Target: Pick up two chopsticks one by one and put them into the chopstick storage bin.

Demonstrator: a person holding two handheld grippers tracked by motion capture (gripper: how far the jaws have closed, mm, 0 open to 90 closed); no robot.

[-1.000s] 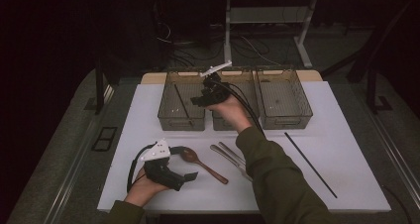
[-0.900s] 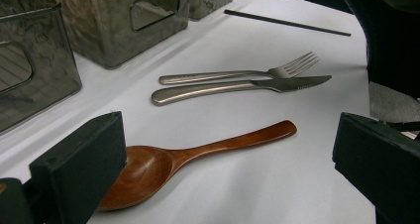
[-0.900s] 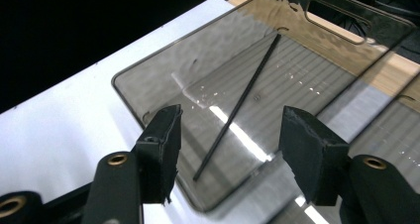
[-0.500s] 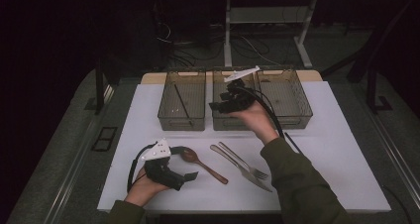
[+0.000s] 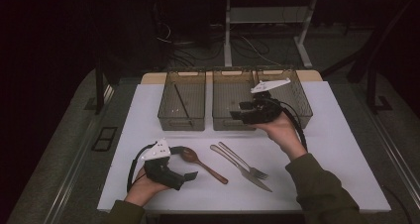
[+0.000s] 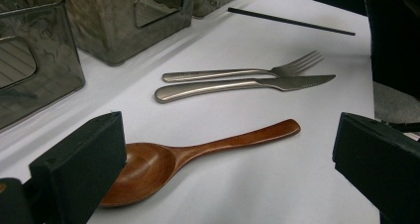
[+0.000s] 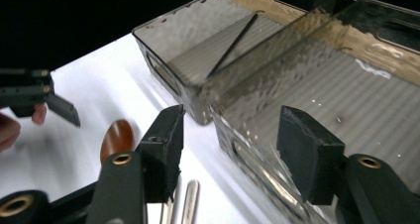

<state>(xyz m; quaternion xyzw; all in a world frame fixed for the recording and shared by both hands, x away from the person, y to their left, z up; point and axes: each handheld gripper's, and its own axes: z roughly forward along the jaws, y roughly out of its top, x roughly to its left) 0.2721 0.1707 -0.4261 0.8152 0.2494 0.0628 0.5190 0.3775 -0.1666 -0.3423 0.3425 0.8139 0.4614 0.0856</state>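
Note:
A wooden spoon (image 5: 200,163) lies on the white table (image 5: 346,159), its bowl between the wide-open jaws of my left gripper (image 5: 183,162). In the left gripper view the spoon (image 6: 198,152) lies on the table, untouched by the pads. Right of it lie a steel fork (image 5: 246,162) and knife (image 5: 241,168). My right gripper (image 5: 238,116) hovers at the middle bin's (image 5: 233,92) front wall, pointing left. Its jaws (image 7: 235,149) have just been closing a little, with nothing between them.
Three smoky plastic bins stand in a row at the back. The left bin (image 5: 182,117) holds a black chopstick (image 5: 181,101), and the right bin (image 5: 297,92) is behind my right hand. Another black chopstick (image 6: 292,21) lies on the table beyond the fork (image 6: 247,71).
My right gripper has moved rightward and nearer along the bins, from the gap beside the left bin to the middle bin's front. The left gripper has stayed put by the spoon.

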